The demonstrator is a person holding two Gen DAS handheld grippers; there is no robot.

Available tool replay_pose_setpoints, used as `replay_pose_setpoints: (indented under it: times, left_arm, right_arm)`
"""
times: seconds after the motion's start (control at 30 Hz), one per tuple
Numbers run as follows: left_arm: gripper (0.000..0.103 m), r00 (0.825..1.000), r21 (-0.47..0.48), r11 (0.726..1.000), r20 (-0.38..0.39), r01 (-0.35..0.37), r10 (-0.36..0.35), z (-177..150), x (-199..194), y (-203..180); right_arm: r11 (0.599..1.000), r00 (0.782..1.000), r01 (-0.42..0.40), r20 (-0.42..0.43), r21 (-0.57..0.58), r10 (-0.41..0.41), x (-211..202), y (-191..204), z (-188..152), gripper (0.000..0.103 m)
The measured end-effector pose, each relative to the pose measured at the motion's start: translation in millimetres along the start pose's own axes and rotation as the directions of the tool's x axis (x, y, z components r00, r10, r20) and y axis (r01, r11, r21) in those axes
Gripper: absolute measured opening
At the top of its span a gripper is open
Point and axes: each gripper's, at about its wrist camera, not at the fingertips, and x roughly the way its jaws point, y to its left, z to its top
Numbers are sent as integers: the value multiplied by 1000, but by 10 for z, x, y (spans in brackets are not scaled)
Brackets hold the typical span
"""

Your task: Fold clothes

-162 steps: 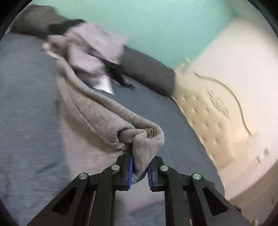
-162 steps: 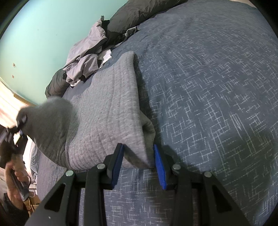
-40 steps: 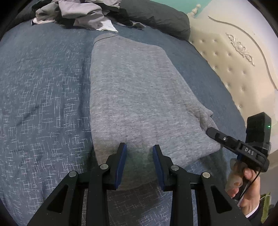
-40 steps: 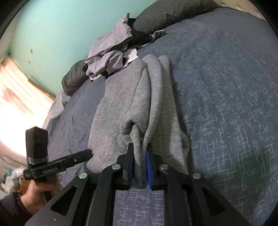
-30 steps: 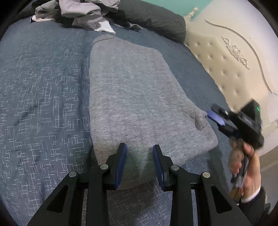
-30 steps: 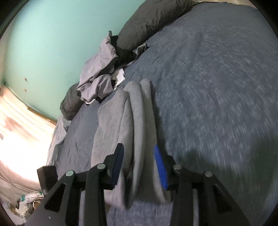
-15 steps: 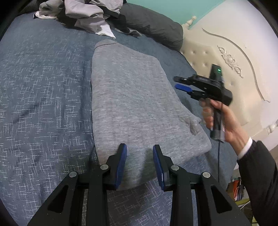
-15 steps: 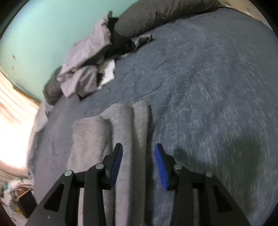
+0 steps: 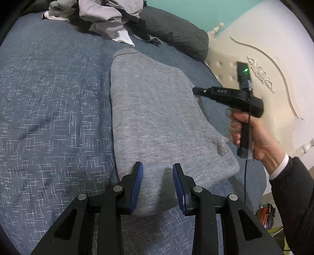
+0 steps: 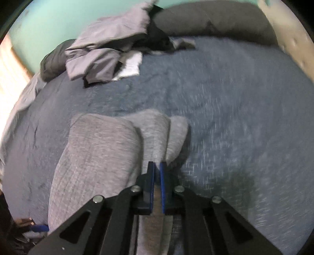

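Grey knit fabric: the folded garment (image 9: 157,117) lies lengthwise on the blue bedspread (image 9: 49,98), near the bed's middle. Left: the left gripper (image 9: 158,180) hovers over the garment's near end, jaws wide apart and empty, blue pads either side of the cloth. Centre: the cloth appears soft, thick and limp; it will probably sag wherever unsupported, so a hold is best taken at corners or along a folded edge, catching all layers. Right: the right gripper (image 10: 157,176) has its jaws nearly closed, pinching a ridge of the garment's long edge. Beyond lie a loose clothes pile (image 9: 102,17) and a dark pillow (image 9: 176,33).
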Motion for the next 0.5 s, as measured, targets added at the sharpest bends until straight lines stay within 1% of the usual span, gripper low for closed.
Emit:
replay_pose_setpoints:
  times: [0.07,0.13,0.2,0.23,0.33,0.37,0.4,0.43,0.5]
  left_arm:
    - [34,1000,-5,1000,2,3,-3,-5,1,12]
    - [34,1000,-7,1000,3,4,-4,-9,-1,14]
    - [34,1000,-6,1000,2,3,-3,-8,4,4]
    - [34,1000,-6,1000,1,3,-3,-5,7,1]
    - [34,1000,-9,1000,-1,7,-7,12,14,9]
    - [34,1000,-9,1000,-1,9,-9,16,12,13]
    - [34,1000,-9,1000,-2,9,-9,18,14,15]
    - [34,1000,-8,1000,-2,10,-10,17,14,20]
    - [34,1000,-8,1000,-3,11,-11,9,3,34]
  right_arm:
    - [999,1000,16,25,-44,-14,-98,96,14,4]
    - [988,995,100,43,-118,-95,-141,190,11,4]
    - [978,989,148,34,-149,-144,-95,228,22,4]
    - [978,988,151,21,-141,-150,-59,222,19,4]
    - [993,994,102,-19,-61,-103,43,84,14,7]
    - [997,997,78,-18,-24,-79,50,17,16,7]
    - [999,999,52,-12,6,-52,56,-34,24,9]
    - [999,999,33,-2,28,-33,60,-74,38,13]
    - [998,1000,20,21,59,-21,62,-156,90,31]
